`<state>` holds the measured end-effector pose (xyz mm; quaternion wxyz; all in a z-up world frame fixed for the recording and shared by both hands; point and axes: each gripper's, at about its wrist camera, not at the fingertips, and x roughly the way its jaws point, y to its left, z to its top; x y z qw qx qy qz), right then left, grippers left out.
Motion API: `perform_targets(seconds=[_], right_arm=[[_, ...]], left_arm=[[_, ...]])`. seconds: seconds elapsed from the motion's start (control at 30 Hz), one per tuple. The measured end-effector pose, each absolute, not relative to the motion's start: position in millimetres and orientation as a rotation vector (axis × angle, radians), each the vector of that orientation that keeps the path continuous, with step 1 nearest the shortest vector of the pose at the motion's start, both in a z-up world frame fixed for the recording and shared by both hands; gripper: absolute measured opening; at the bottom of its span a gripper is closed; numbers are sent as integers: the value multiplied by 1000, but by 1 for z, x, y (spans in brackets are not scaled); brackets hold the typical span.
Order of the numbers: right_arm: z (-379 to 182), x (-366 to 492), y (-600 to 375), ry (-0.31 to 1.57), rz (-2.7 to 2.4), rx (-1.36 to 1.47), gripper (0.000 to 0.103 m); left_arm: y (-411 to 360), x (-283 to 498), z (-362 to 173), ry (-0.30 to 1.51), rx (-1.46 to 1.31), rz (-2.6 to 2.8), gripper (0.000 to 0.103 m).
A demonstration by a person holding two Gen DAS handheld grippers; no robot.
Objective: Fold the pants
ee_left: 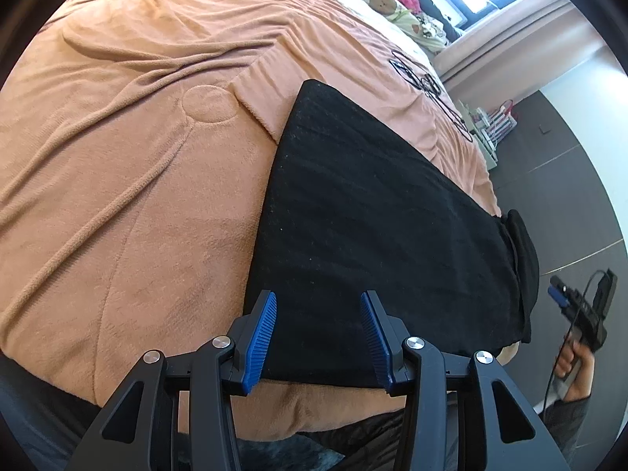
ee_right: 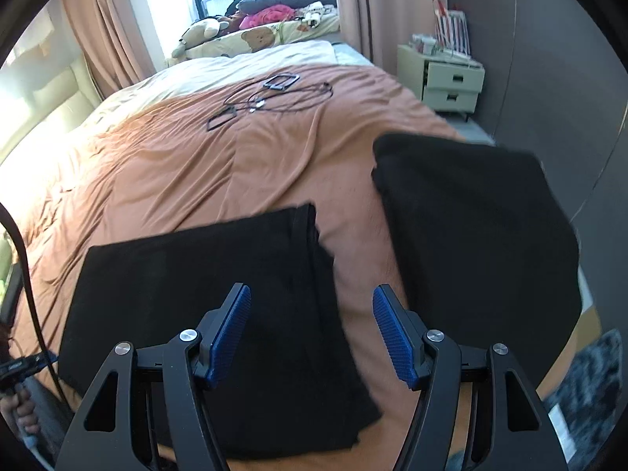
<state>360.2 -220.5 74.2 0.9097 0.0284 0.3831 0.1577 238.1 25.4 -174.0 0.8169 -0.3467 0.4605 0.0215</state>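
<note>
Black pants (ee_left: 373,204) lie folded flat on an orange blanket (ee_left: 117,165). My left gripper (ee_left: 318,300) hovers open over their near edge, and its blue pads touch no cloth. In the right wrist view the same folded pants (ee_right: 204,314) show a layered edge on their right side. My right gripper (ee_right: 312,302) stands open above that edge and the bare blanket (ee_right: 196,172), with nothing between its pads. A hand holds the right gripper (ee_left: 559,294) at the far right of the left wrist view.
A second black cloth (ee_right: 475,235), blurred, lies near the bed's right side. Black cables (ee_right: 271,98) sprawl on the blanket farther back. Plush toys and pillows (ee_right: 251,35) crowd the head end. A pale nightstand (ee_right: 451,78) stands by the grey wall, with dark floor (ee_left: 569,196) beside the bed.
</note>
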Motion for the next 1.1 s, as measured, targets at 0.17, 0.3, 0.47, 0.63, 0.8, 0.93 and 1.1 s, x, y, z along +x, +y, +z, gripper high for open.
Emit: perform_targets(seconds=[0.17,0.3,0.47,0.63,0.8,0.93,1.1], right_arm=[[60,336,-252,804,332,145,64],[43,316,-285,829,330,263,64],[20,303,-310,860,338,426,64],[-12,298,-337,908,362,619,64],[-33,297,-359,909,407,792,64],[-50,297,-366,894,453,891,63],[-57,296,-382,855,427,937,27]], left_arm=[[19,235,-164,978,-716,38,47],[17,233,-158,972,-704,33,47],[15,230,-153,962,-701,26,47],[10,227,-149,959,-687,22,47],[12,227,-152,962,-687,38,47],[13,230,-156,971,-680,45,47],[14,232,-159,982,-673,56,47]])
